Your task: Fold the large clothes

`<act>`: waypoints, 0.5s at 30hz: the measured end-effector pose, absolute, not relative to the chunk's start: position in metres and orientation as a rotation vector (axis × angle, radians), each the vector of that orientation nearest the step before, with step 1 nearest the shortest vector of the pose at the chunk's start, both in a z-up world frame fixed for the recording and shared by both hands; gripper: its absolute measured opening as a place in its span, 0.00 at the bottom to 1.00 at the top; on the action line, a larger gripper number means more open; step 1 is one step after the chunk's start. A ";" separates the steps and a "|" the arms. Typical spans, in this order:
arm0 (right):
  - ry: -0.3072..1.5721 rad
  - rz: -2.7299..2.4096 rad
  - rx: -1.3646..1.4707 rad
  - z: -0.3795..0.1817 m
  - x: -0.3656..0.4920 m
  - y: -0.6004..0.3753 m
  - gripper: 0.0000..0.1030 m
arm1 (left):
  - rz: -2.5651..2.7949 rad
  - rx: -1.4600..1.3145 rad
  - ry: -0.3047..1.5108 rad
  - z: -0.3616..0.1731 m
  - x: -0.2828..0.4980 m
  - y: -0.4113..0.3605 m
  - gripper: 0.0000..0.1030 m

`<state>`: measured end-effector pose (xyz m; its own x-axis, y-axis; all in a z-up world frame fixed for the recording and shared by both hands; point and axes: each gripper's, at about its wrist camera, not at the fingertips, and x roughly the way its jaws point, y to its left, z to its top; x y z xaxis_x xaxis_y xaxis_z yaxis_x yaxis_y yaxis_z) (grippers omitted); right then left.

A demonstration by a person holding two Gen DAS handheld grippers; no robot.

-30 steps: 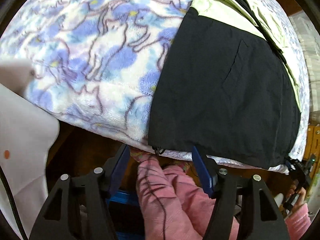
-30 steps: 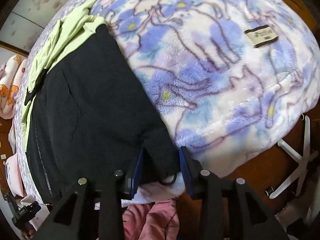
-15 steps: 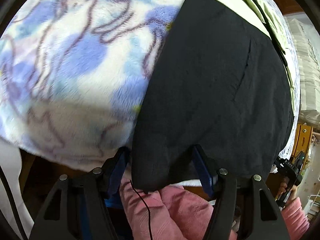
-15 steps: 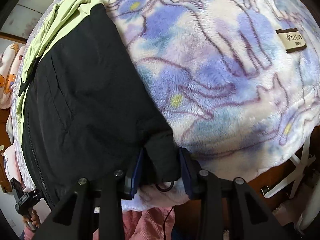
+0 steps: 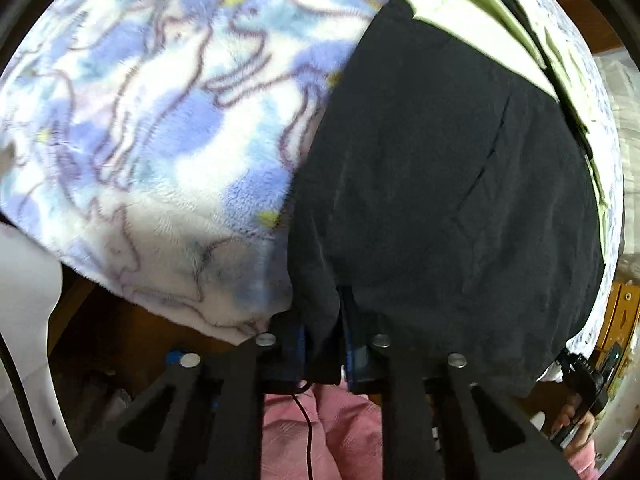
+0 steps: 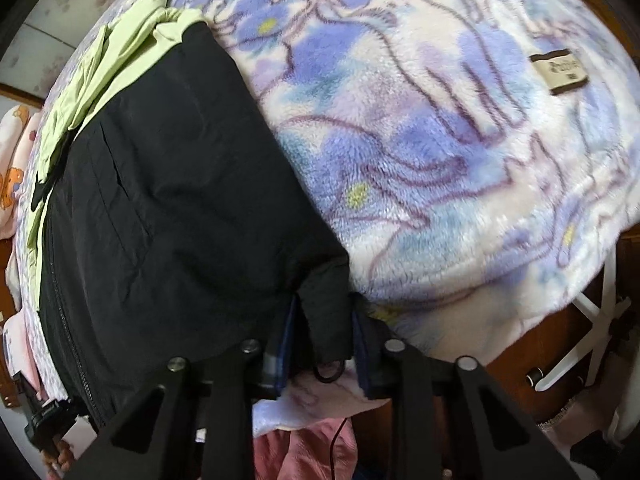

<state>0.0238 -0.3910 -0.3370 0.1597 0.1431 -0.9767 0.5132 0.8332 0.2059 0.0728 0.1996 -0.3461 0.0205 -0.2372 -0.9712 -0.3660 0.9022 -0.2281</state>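
A black jacket (image 5: 440,160) with a pale green upper part lies flat on a fleece blanket (image 5: 160,120). My left gripper (image 5: 324,320) is at the jacket's near left hem corner. Its jaws are closing, and the blue pads press on a fold of black fabric. In the right wrist view the same jacket (image 6: 160,200) lies left of centre. My right gripper (image 6: 322,320) is at the near right hem corner, its jaws closing with the black corner pinched between the pads. A drawcord loop (image 6: 330,372) hangs below that corner.
The blanket (image 6: 440,160), printed in blue and purple, hangs over the bed's near edge and carries a brown label (image 6: 560,70). Pink clothing (image 5: 320,432) lies below the grippers. White chair legs (image 6: 592,320) stand on the wooden floor at right. A white object (image 5: 24,320) is at left.
Both grippers came down onto the jacket's near hem. The left jaws went from wide apart to closed on the left corner. The right jaws narrowed onto the right corner.
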 end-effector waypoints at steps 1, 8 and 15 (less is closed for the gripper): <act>1.403 -0.291 0.560 -0.332 0.023 -0.387 0.16 | 0.107 -0.488 1.557 -0.341 0.072 0.197 0.10; 1.406 -0.238 0.578 -0.297 0.018 -0.381 0.14 | 0.070 -0.578 1.459 -0.290 0.062 0.192 0.09; 1.315 -0.096 0.735 -0.253 0.016 -0.374 0.13 | 0.035 -0.733 1.377 -0.241 0.085 0.170 0.08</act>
